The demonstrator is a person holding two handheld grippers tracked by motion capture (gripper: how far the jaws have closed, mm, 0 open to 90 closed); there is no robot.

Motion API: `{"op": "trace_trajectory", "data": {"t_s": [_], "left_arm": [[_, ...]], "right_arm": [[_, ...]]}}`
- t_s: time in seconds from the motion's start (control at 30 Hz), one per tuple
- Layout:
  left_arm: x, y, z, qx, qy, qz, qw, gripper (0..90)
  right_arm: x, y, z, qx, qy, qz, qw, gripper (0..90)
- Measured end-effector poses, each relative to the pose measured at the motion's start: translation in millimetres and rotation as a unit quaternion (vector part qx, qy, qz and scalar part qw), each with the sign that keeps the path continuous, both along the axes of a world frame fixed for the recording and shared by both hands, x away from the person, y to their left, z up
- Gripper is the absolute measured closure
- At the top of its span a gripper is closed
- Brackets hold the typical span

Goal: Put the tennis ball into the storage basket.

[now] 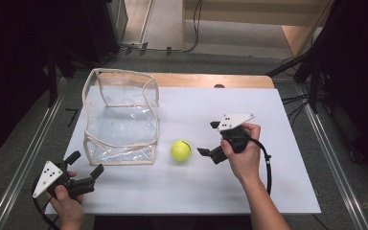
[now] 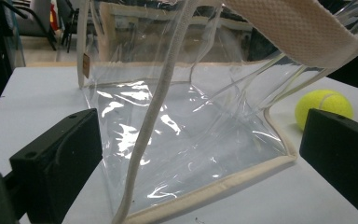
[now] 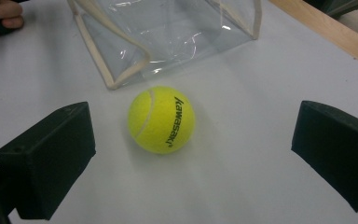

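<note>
The right gripper (image 3: 191,154) has its jaws spread wide apart, with nothing between the pads. In the right gripper view the tennis ball (image 3: 161,119) lies straight ahead of the jaws, slightly toward the left-hand jaw, resting free on the white tabletop (image 3: 242,186). A gap remains between the ball and the jaw tips; there is no contact. The ball is round, so no long axis constrains the approach; the printed lettering faces the camera.

In the high view the right gripper (image 1: 210,139) is near the ball (image 1: 180,150), which sits just to its left. The left gripper (image 1: 87,164) is farther off, at the near left corner of the tabletop, with its jaws likewise apart and empty. The clear bag (image 1: 120,115) stands between that gripper and the ball's side, open at the top, its near right corner just beside the ball but not touching it.

Judgement: the right gripper is the nearer one and is aligned for the grasp. The coming move calls for a short advance along the jaw axis until the ball is centred between the pads, then closure. The left gripper faces the bag wall (image 2: 182,140) and appears placed to steady it.
</note>
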State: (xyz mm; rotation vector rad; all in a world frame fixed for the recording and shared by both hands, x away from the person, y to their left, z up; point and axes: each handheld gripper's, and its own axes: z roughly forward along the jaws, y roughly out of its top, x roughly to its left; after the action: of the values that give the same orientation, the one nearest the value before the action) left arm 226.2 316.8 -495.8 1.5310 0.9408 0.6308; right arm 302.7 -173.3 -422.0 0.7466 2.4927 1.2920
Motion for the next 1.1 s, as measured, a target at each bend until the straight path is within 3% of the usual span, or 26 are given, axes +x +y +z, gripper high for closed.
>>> {"op": "trace_trajectory", "data": {"t_s": [0.77, 1.1], "left_arm": [[0.1, -0.3, 0.0, 0.000, 0.000, 0.000, 1.0000, 0.0], [0.2, -0.2, 0.0, 0.000, 0.000, 0.000, 1.0000, 0.0]], "right_arm": [[8.2, 22.8, -5.8, -0.038, 0.021, 0.036, 0.9984, 0.0], [13.6, 40.8, -11.1, -0.069, 0.045, 0.073, 0.9939, 0.0]]}}
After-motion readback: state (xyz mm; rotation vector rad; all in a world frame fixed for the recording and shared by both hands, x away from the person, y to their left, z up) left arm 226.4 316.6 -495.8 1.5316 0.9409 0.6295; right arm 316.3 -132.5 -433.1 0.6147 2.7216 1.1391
